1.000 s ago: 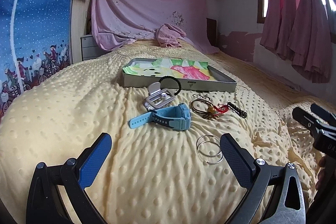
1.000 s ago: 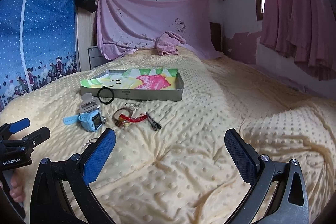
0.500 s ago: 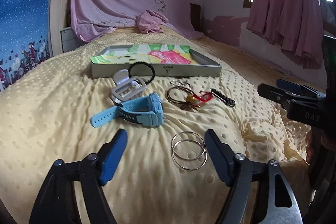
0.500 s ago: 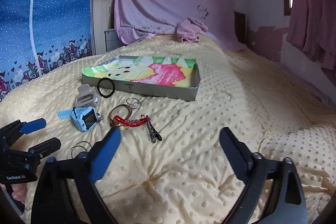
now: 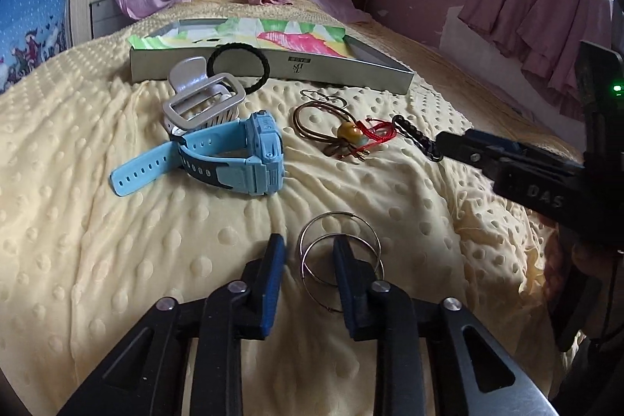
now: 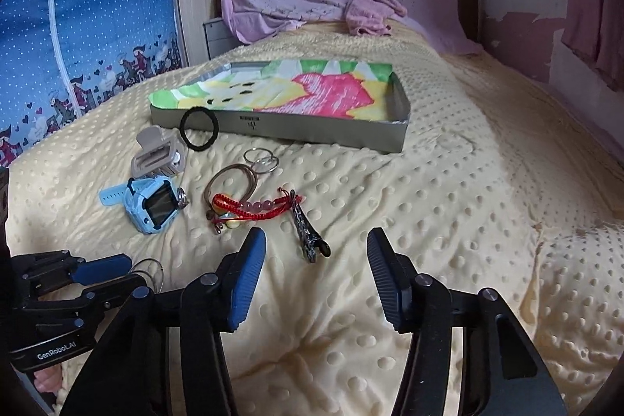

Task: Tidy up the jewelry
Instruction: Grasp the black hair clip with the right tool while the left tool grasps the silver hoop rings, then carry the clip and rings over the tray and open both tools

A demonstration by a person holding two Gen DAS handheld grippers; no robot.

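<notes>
Yellow dotted blanket (image 6: 448, 205) carries the jewelry. At far left, a blue watch (image 5: 241, 158) lies before a grey hair clip (image 5: 202, 104) and a black hair tie (image 5: 238, 65) leaning on the tray (image 5: 351, 77), a shallow grey tin holding only a colourful drawn sheet (image 6: 312, 92). Near centre, the left gripper (image 5: 308, 256) has been closing; its jaws stand narrowly apart around the near edge of two silver hoops (image 5: 339, 252), pads not yet pressing. Further right lie the cord bracelets (image 6: 241, 197) and a dark clip (image 6: 308, 240). The right gripper (image 6: 316, 260) has been closing too, about half open, the clip's near end between its tips, ungripped
</notes>
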